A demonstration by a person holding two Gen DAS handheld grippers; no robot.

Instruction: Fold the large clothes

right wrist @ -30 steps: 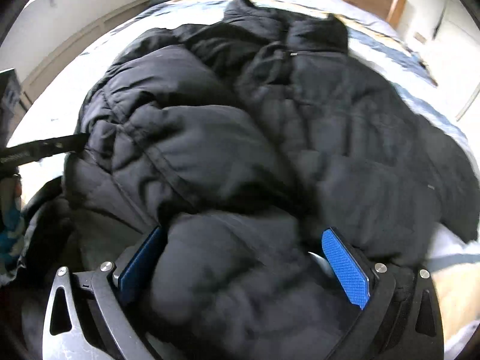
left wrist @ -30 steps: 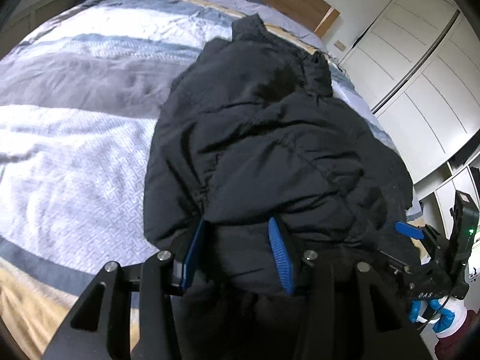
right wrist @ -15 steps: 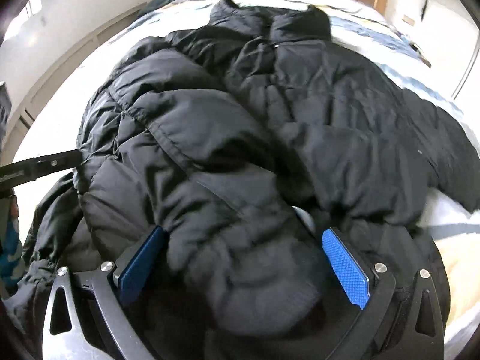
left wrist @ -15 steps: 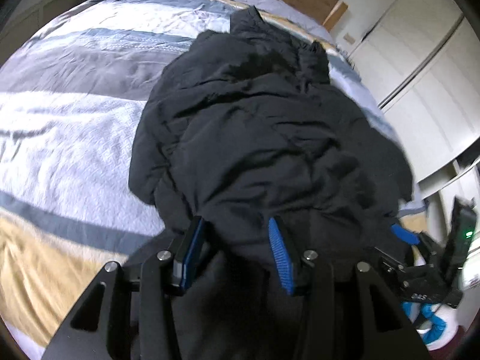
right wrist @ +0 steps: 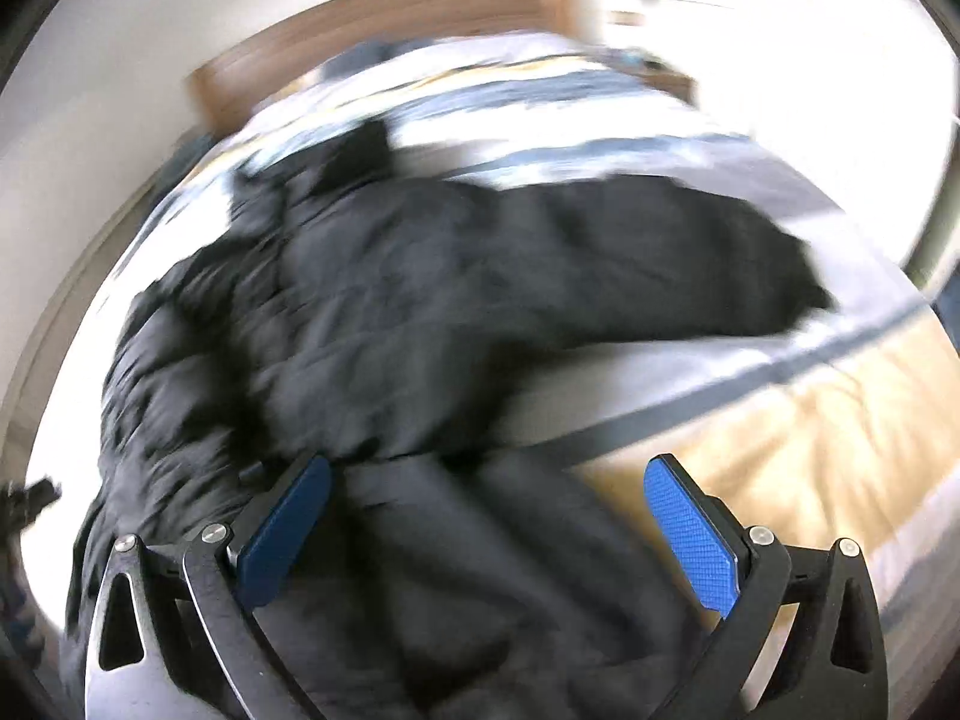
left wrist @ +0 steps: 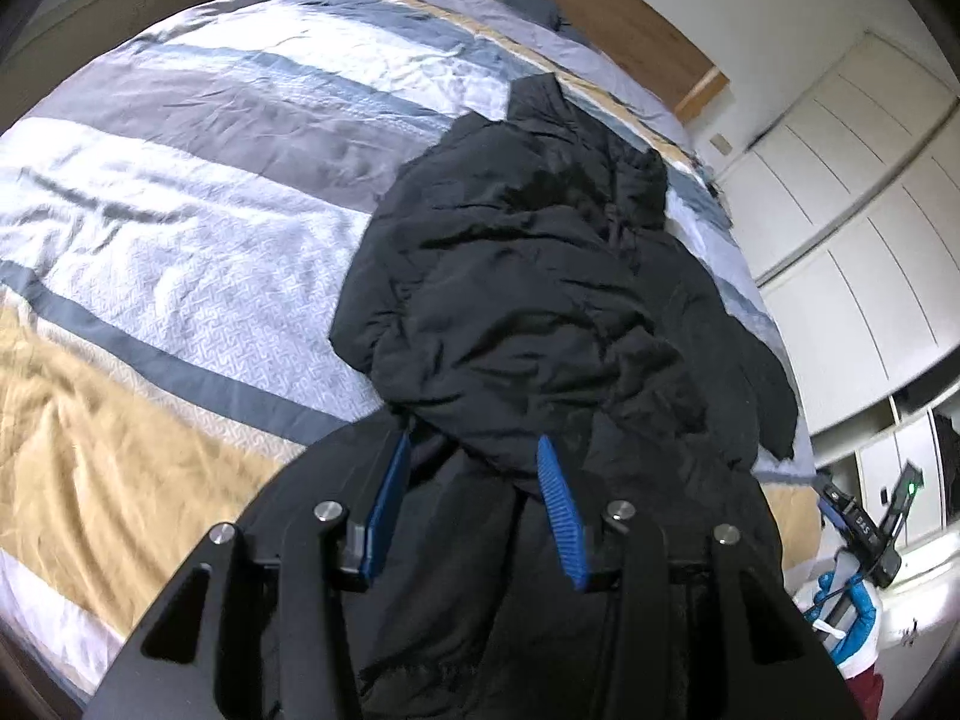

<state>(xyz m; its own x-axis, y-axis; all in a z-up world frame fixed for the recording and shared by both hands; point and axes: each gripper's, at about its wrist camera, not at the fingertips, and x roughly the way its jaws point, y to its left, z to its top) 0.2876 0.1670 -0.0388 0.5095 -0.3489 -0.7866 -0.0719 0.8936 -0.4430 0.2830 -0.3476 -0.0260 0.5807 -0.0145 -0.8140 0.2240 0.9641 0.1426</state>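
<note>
Black puffer jacket (left wrist: 540, 300) is lying lengthwise on the bed (left wrist: 180, 210), collar toward the headboard (left wrist: 630, 18), hem end hanging over the foot edge toward both grippers. Long axis is running foot-to-head, along the wardrobe-side edge of the bed rather than the middle.

Left gripper (left wrist: 474, 498) is pointing down at the hem end, blue pads partly spread with a thick bunch of jacket fabric sitting between them. Reads as pinching the hem, though whether the pads are actually pressing in is hard to confirm through the puffy fabric.

Right gripper (right wrist: 486, 534) is spread wide; dark fabric is lying under and between the pads but neither pad is visibly touching it, so it's not gripping. Right wrist view is heavily blurred. One sleeve (right wrist: 690, 276) is sticking out sideways across the duvet in that view.

Judgement: the fold hinges on that foot-to-head axis. The hem is the near end for both grippers, the collar is well apart at the far end. The left gripper is the one engaged; the right needs a hem corner or the stray sleeve first.
</note>
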